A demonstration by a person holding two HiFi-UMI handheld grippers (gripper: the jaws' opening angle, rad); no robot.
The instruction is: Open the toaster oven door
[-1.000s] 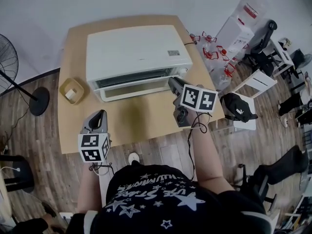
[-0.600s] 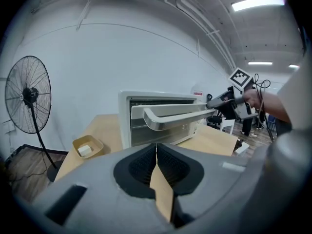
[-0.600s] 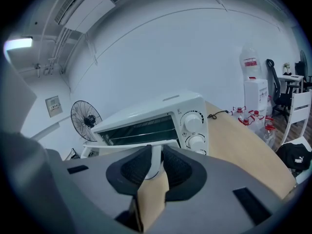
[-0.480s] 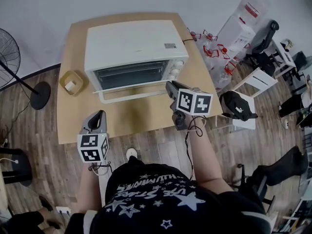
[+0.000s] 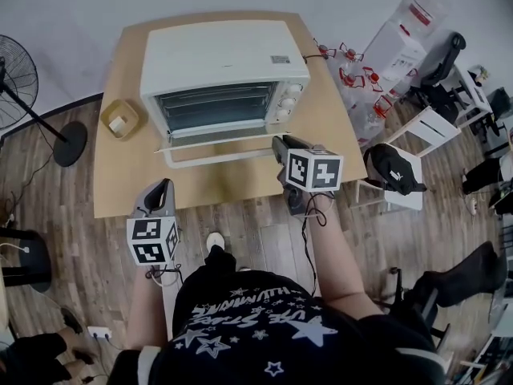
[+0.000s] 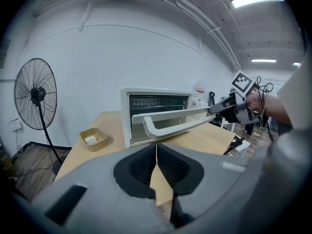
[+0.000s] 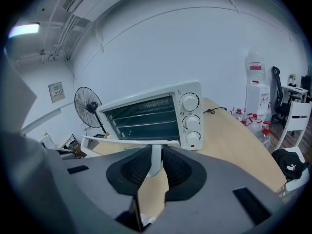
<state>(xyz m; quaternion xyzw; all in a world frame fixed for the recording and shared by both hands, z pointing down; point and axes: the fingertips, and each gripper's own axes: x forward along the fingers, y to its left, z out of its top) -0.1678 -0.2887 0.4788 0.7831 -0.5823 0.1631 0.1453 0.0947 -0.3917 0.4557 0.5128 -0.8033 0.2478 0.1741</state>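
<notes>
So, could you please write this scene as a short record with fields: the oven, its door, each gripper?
toaster oven: white, on the wooden table
door: open, lowered nearly level
door handle: right end between the jaws of the right gripper
right gripper: shut on the door handle
left gripper: shut, empty, away from the oven
beside oven: small tan tray

Your head camera looks steeply down on the table [image 5: 120,175] from above its near side. Your left gripper view sits low, well back, facing the toaster oven [image 6: 156,101] front-on. Your right gripper view rides close at the door handle [image 7: 122,141]. All 3 share the oven.
</notes>
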